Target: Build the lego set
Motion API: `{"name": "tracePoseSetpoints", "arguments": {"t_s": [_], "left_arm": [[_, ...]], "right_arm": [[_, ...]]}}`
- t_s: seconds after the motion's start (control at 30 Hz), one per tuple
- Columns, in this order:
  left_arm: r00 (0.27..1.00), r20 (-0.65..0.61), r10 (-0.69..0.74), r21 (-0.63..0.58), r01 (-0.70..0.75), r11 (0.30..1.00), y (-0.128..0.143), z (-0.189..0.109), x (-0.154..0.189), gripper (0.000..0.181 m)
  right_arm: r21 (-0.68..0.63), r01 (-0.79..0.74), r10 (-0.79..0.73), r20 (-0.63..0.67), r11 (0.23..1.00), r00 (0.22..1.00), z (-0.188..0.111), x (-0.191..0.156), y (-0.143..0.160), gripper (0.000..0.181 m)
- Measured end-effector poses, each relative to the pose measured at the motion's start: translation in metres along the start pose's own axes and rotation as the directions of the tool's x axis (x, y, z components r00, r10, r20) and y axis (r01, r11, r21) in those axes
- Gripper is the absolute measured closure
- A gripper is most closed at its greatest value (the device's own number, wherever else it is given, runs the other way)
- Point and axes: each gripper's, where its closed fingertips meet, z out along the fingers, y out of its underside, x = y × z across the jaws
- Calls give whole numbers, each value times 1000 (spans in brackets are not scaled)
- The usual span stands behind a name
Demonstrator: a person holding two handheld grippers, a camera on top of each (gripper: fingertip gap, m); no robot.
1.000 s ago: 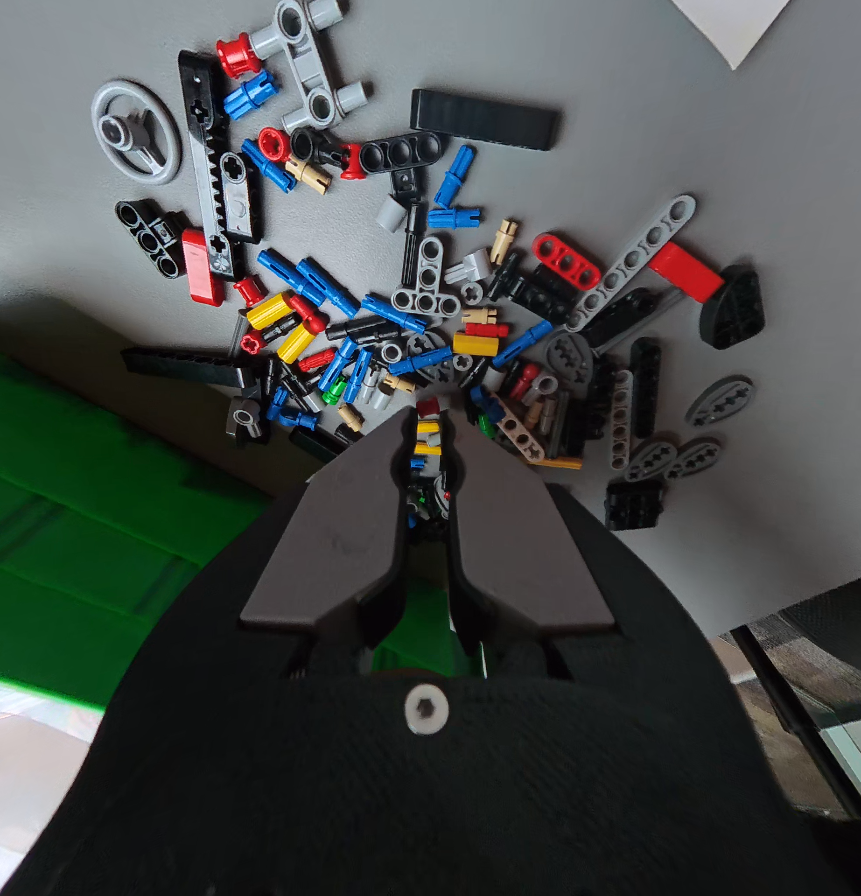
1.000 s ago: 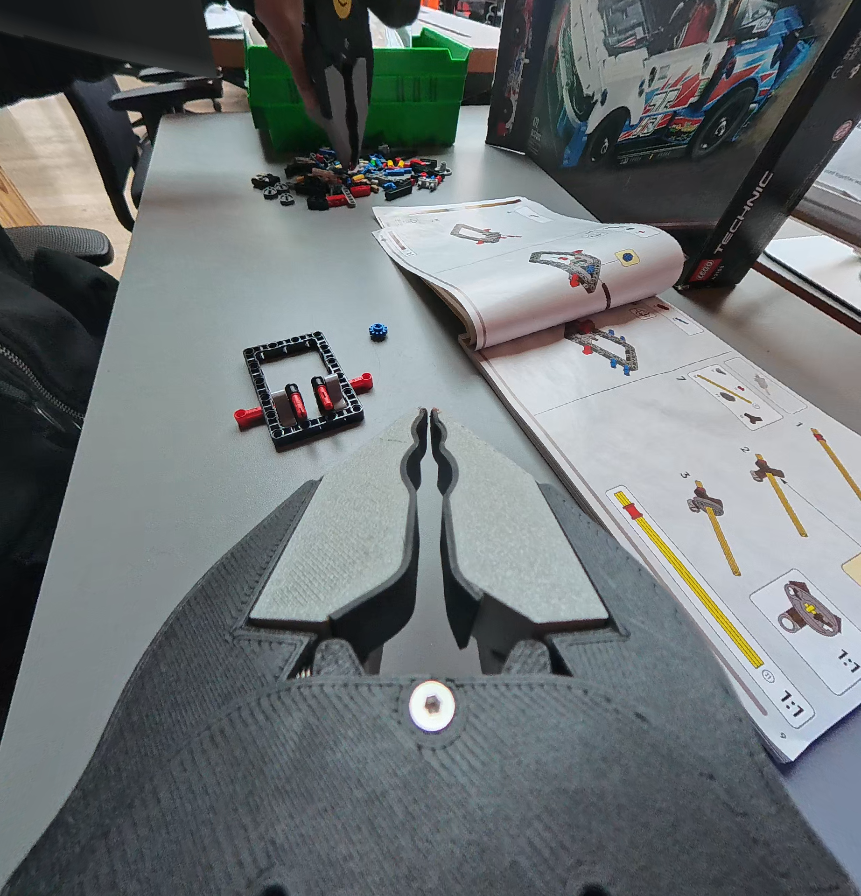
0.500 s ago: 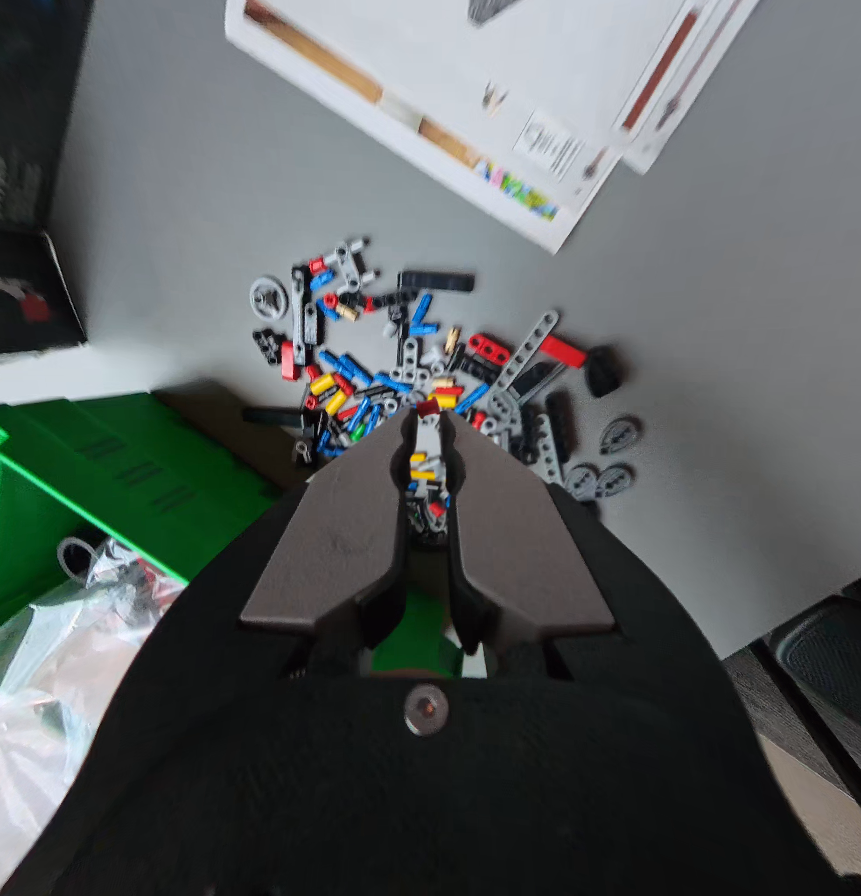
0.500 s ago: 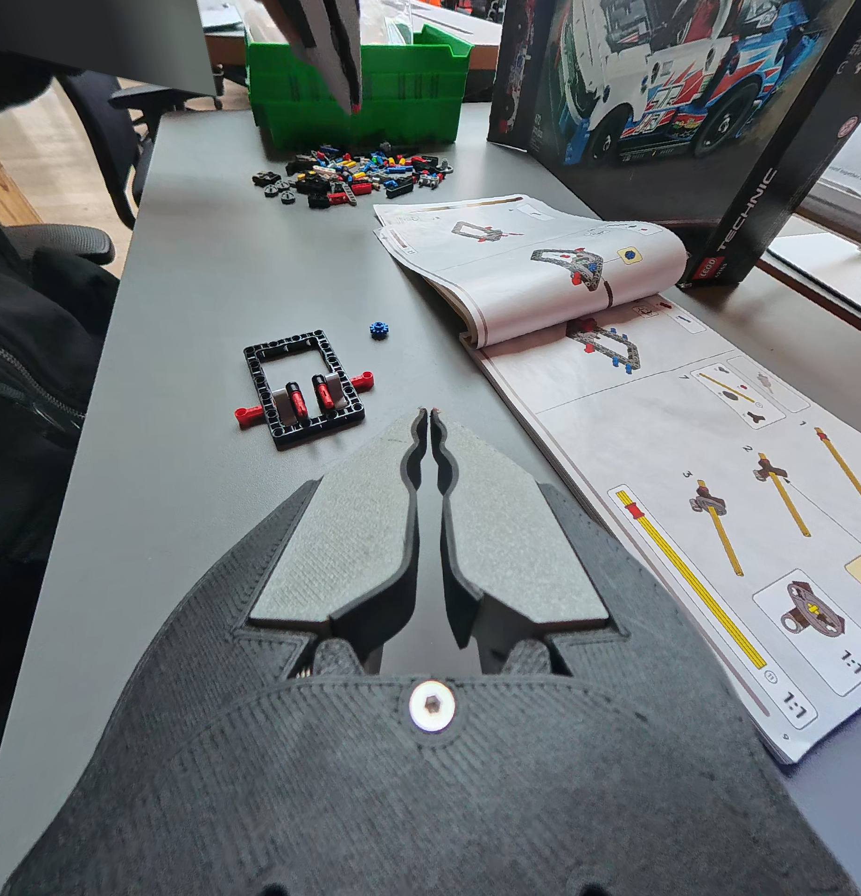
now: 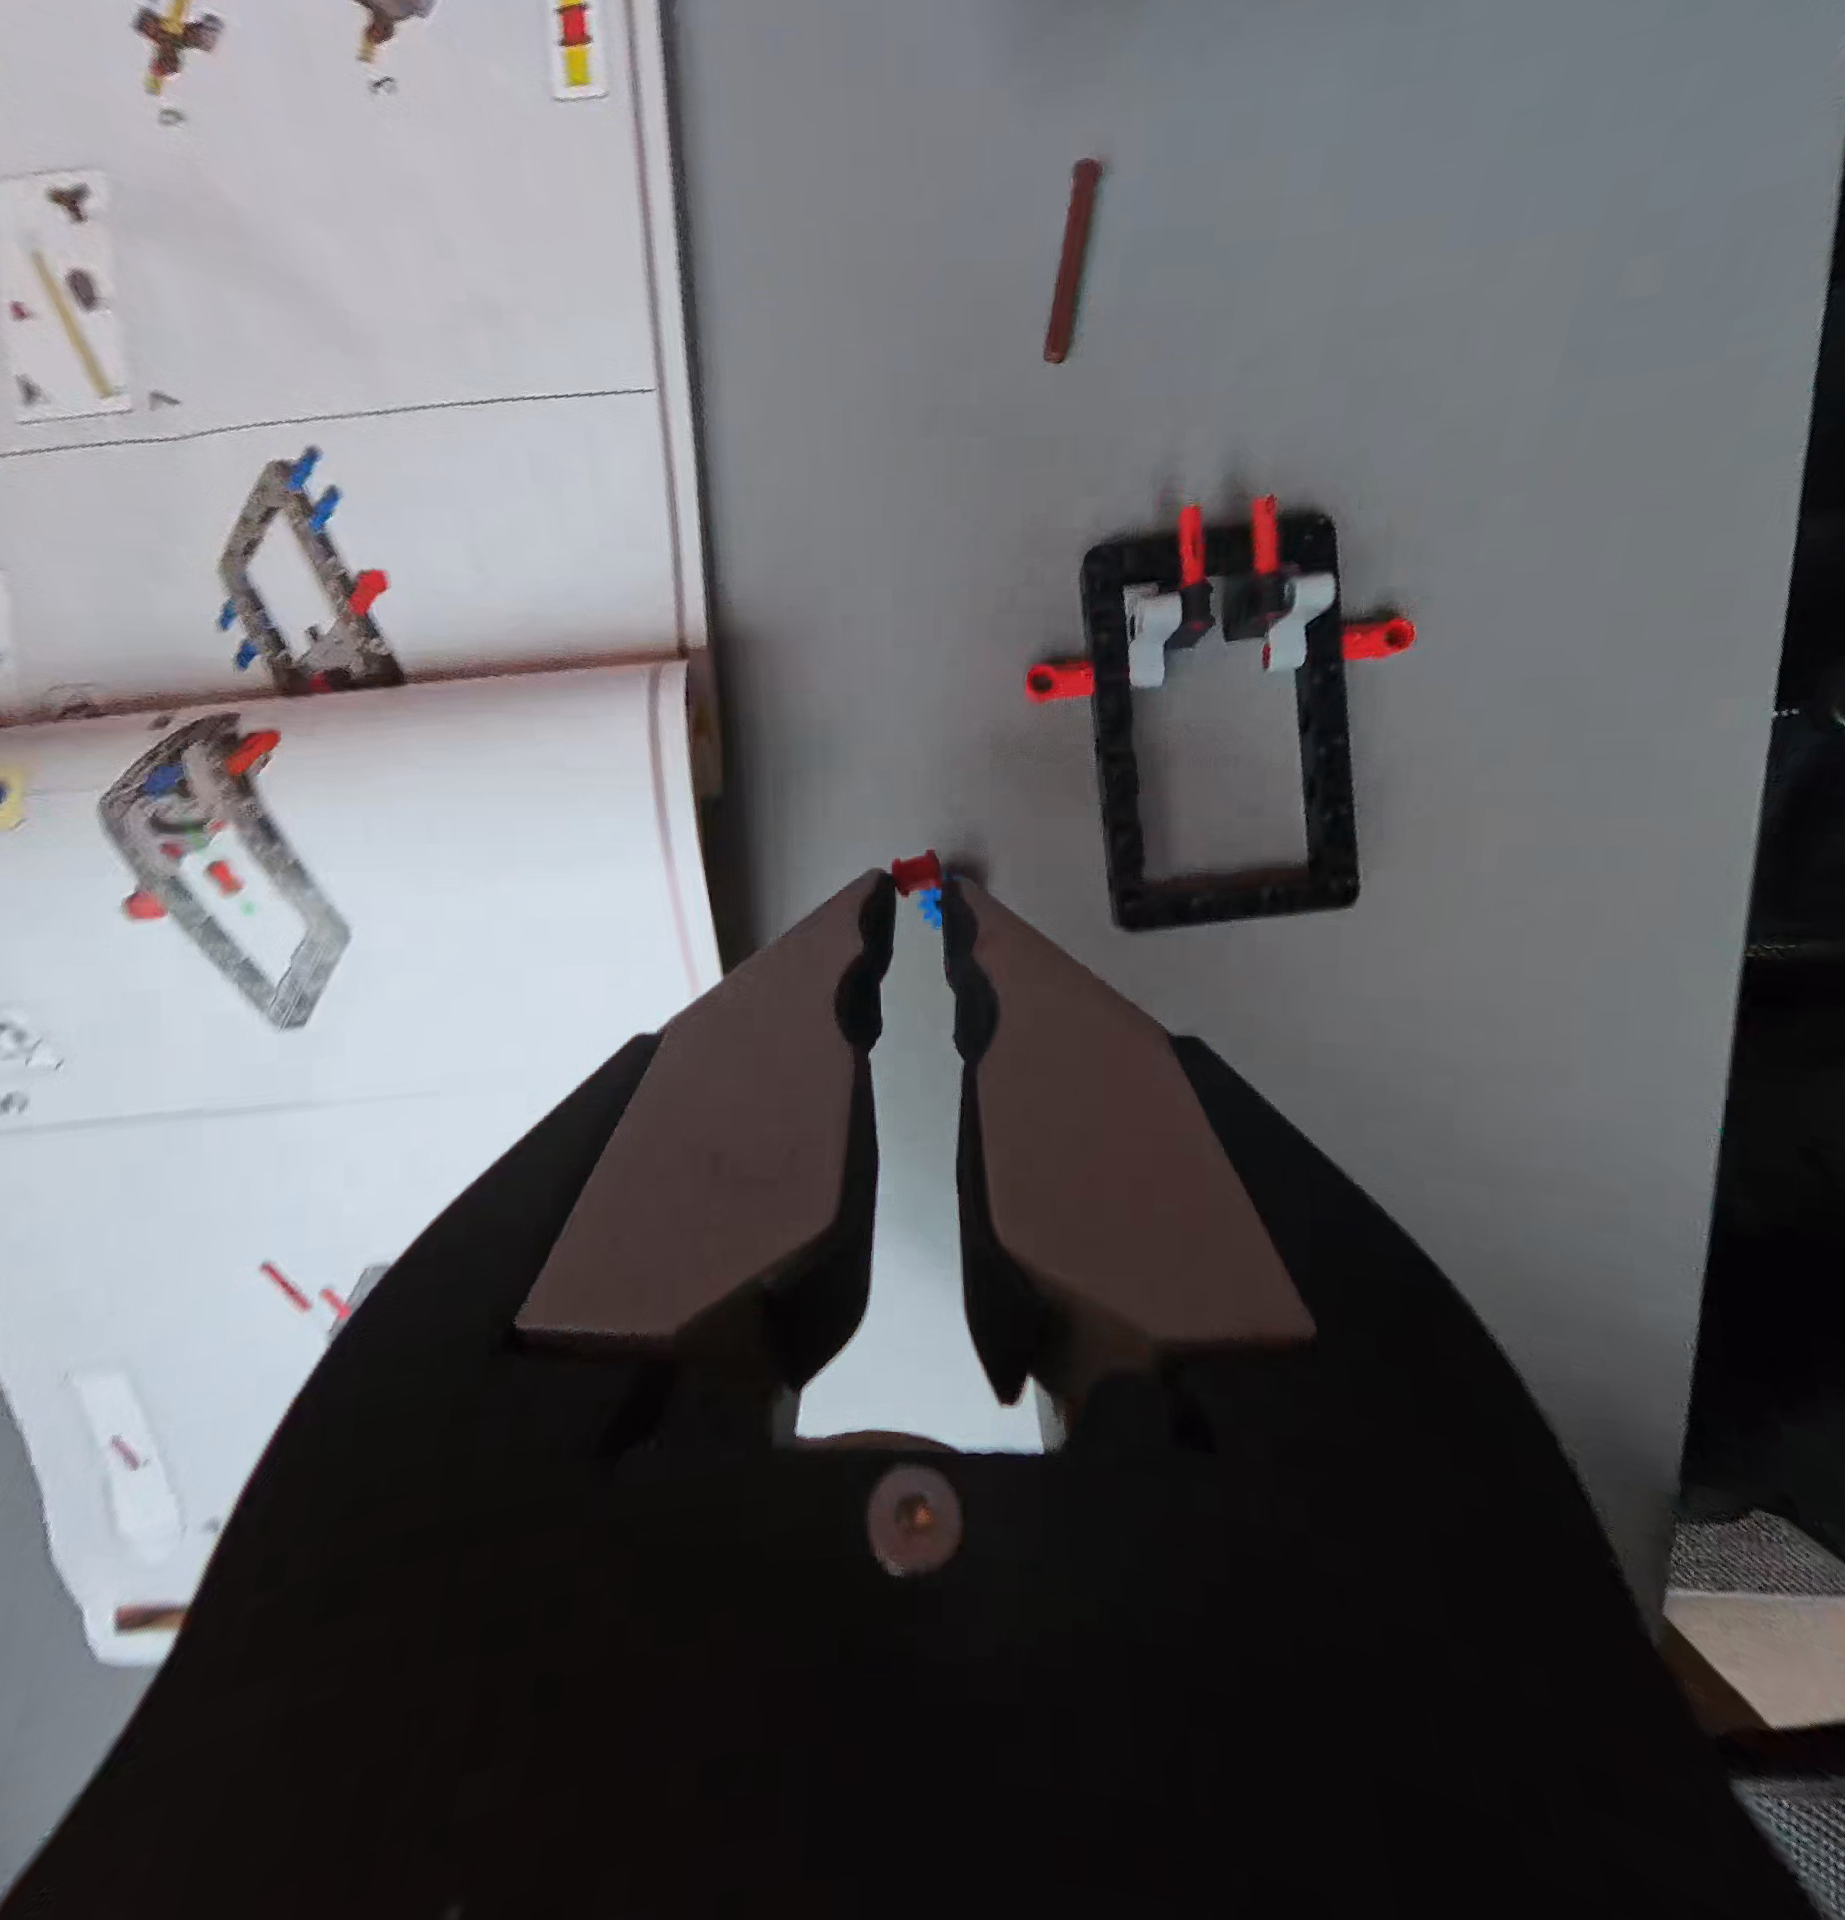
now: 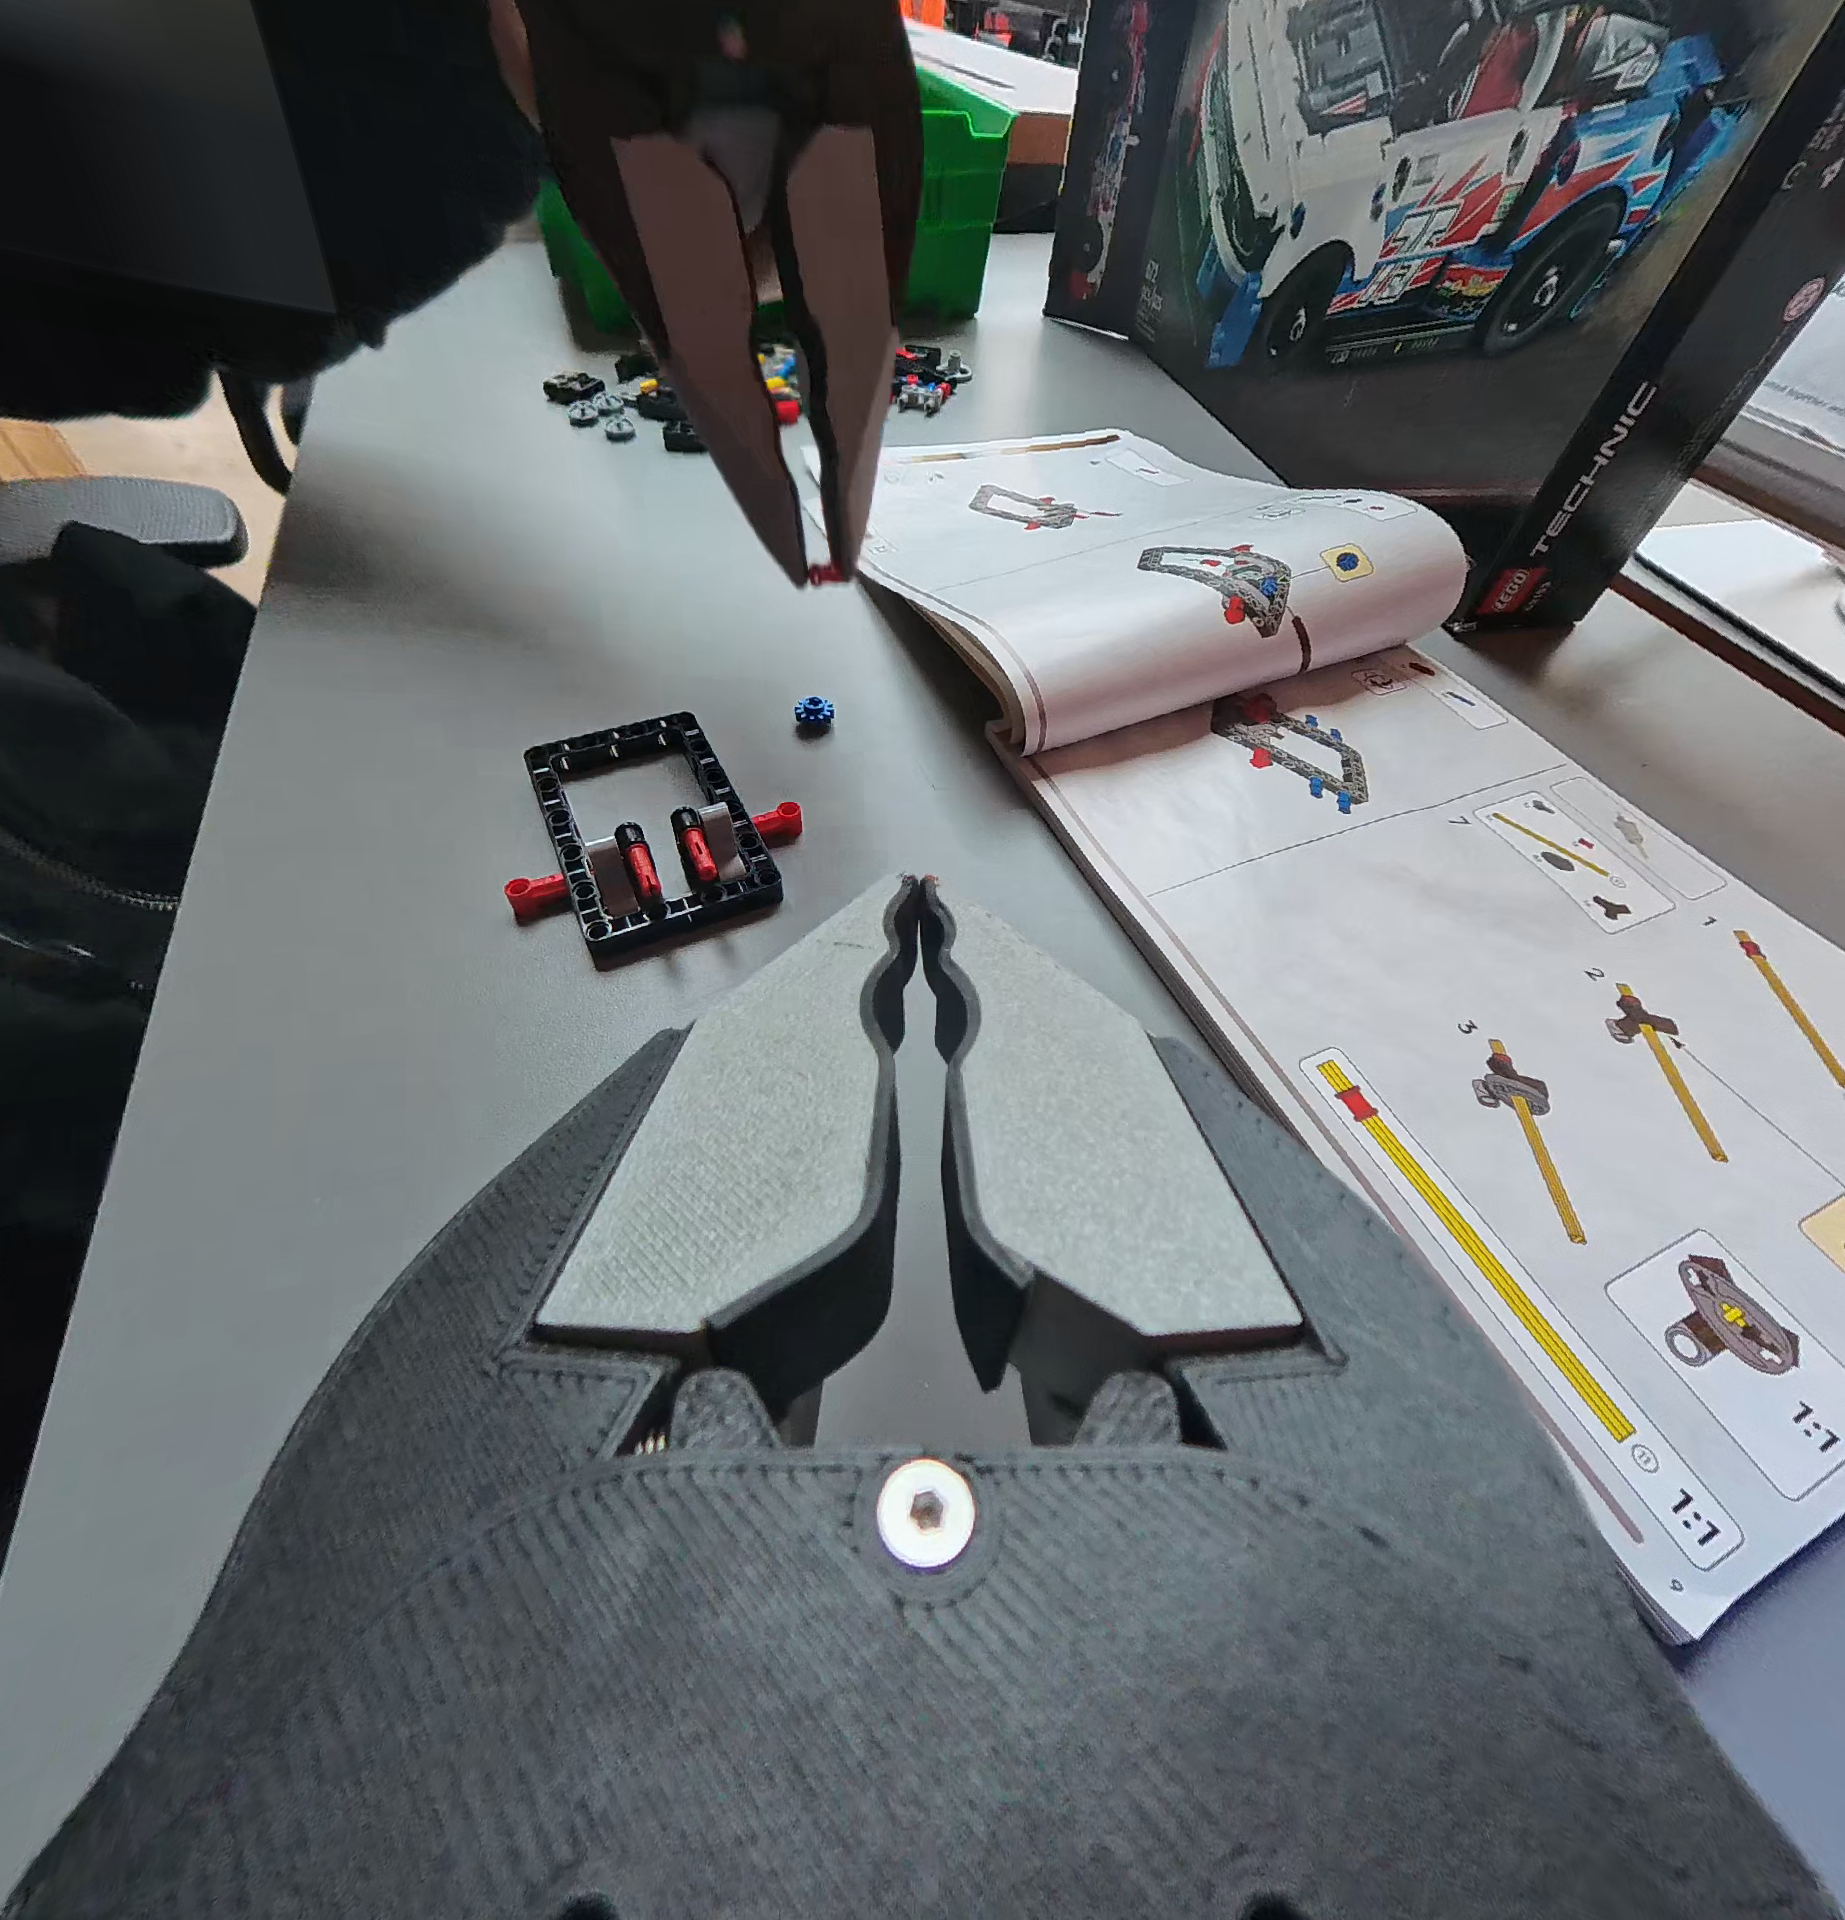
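Note:
My left gripper [image 5: 913,885] is shut on a small red bush [image 5: 915,869] at its tips. In the right wrist view it [image 6: 824,571] hangs above the grey table with the red bush [image 6: 824,575], a little beyond a small blue gear [image 6: 813,714]. The blue gear [image 5: 930,907] shows just under its tips. A black rectangular frame [image 5: 1219,894] with red pins and grey connectors lies to its right; it also shows in the right wrist view [image 6: 653,732]. My right gripper [image 6: 920,885] is shut and empty, low over the table near the frame.
A dark red axle [image 5: 1072,260] lies on the table beyond the frame. The open instruction booklet [image 6: 1313,831] lies on the right, the set's box [image 6: 1417,208] behind it. A pile of loose parts [image 6: 627,400] and a green bin [image 6: 949,208] sit at the far end. The gap from one gripper's tips to the other's is roughly 15 centimeters. From my left tips it is roughly 4 centimeters to the small blue gear [image 6: 813,714]; from my right, 15 centimeters.
My left gripper picked a red bush from the pile, lifted, and moved with it toward the frame and blue gear. My right gripper has not moved.

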Motion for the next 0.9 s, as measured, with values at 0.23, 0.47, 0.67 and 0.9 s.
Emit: {"name": "tracePoseSetpoints", "arguments": {"t_s": [0.23, 0.47, 0.67, 0.9], "left_arm": [[998, -62, -26, -106, 20, 994, 10, 30, 1, 174], [997, -73, -36, -189, 21, 982, 28, 37, 7, 173], [997, -51, -55, -220, 42, 975, 42, 30, 3, 173], [994, -21, -106, -236, 98, 967, 76, 12, 5, 173]], "right_arm": [[-10, 3, -3, 18, 1000, 1000, 2, -4, 2, 181], [-15, 8, -8, 25, 1000, 1000, 3, -6, 2, 181], [-20, 9, -9, 27, 1000, 1000, 4, -6, 3, 181], [-18, 11, -11, 33, 1000, 999, 4, -8, 3, 181]]}}
